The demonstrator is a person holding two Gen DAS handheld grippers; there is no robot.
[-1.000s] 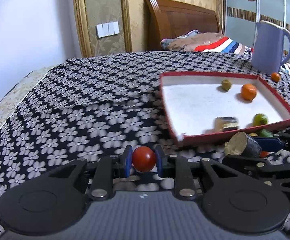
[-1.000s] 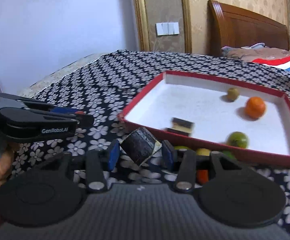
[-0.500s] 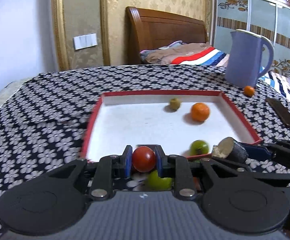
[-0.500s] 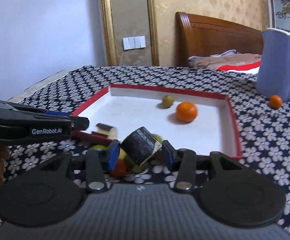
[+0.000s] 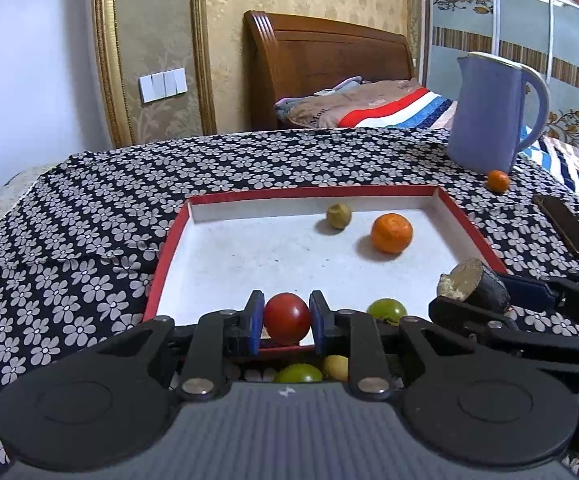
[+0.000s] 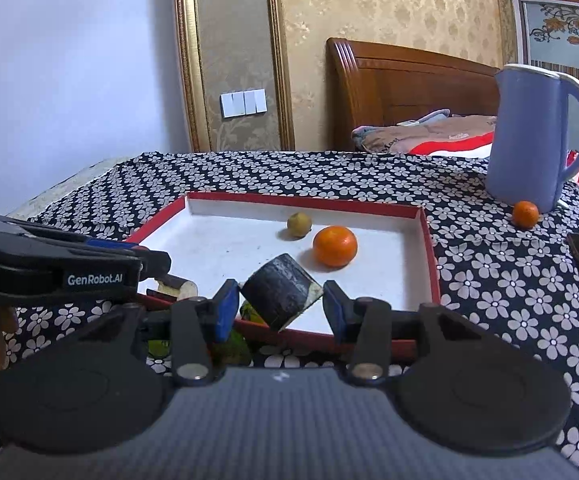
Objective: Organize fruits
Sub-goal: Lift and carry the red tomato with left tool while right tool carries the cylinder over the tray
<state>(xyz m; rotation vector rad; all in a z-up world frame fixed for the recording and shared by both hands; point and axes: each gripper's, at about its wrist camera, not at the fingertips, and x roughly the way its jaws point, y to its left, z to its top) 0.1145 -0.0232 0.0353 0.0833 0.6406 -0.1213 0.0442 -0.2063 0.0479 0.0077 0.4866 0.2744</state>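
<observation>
Two pieces are in your grips at once, so release them one at a time. Your left gripper [image 5: 285, 318] is clamped on a red tomato [image 5: 286, 317], pinched at its widest part between the blue pads [image 5: 254, 322]; it hangs just over the near rim of the red-edged tray [image 5: 165, 264]. Carry it a little further in, past the rim, and lower it close to the white floor before you let the jaws part, because a round fruit dropped from height will likely roll toward the orange [image 5: 391, 233] and the small brownish fruit [image 5: 338, 216] at the back.

Your right gripper [image 6: 277, 304] is closed on a dark-skinned cut chunk [image 6: 281, 297], which sits tilted, one corner down and pale flesh showing at its right end. The grip looks to be on edges instead of flat faces, so keep the pressure steady and avoid any twist until it is over the tray's floor.

Watch the green fruit [image 5: 386, 309] just inside the near wall, between your two grippers; set neither piece on top of it. Another cut piece [image 6: 177, 286] lies near the tray's near-left corner, under the left gripper as the right camera sees it. More fruit, green and yellow [image 5: 315, 370], waits on the flowered cloth [image 5: 89, 240] below your jaws, and a small orange [image 6: 525, 214] sits beside the blue jug [image 6: 529, 136].
</observation>
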